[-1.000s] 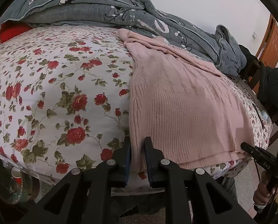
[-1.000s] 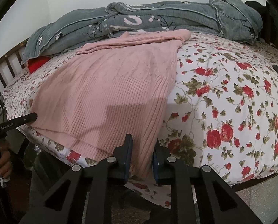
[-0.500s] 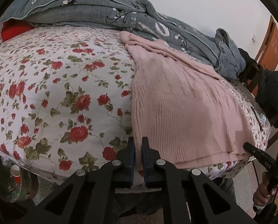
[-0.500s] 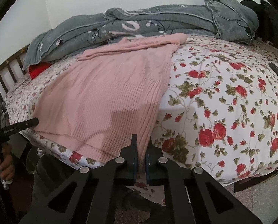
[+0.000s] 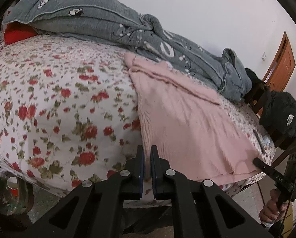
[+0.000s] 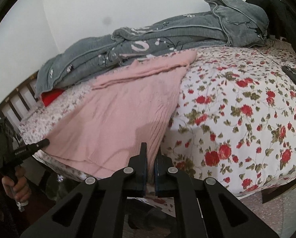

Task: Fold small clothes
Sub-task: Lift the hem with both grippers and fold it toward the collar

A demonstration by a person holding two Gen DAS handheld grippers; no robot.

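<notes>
Both tongs, left tongs (image 5: 147, 159) and right tongs (image 6: 151, 157), are clenched on the pink sweater (image 5: 187, 127) hem at the bed (image 5: 58, 109) edge. The thin knit could slip free if the lift is uneven, spoiling the fold

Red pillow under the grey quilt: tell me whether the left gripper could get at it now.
Probably not. The left gripper is shut on the pink sweater's near hem, and the red pillow lies across the bed, half under the grey quilt.

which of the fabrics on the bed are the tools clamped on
The pink knit sweater: both tools, left and right, pinch its near hem corners. The grey quilt lies bunched behind it; the floral sheet lies underneath.
</notes>
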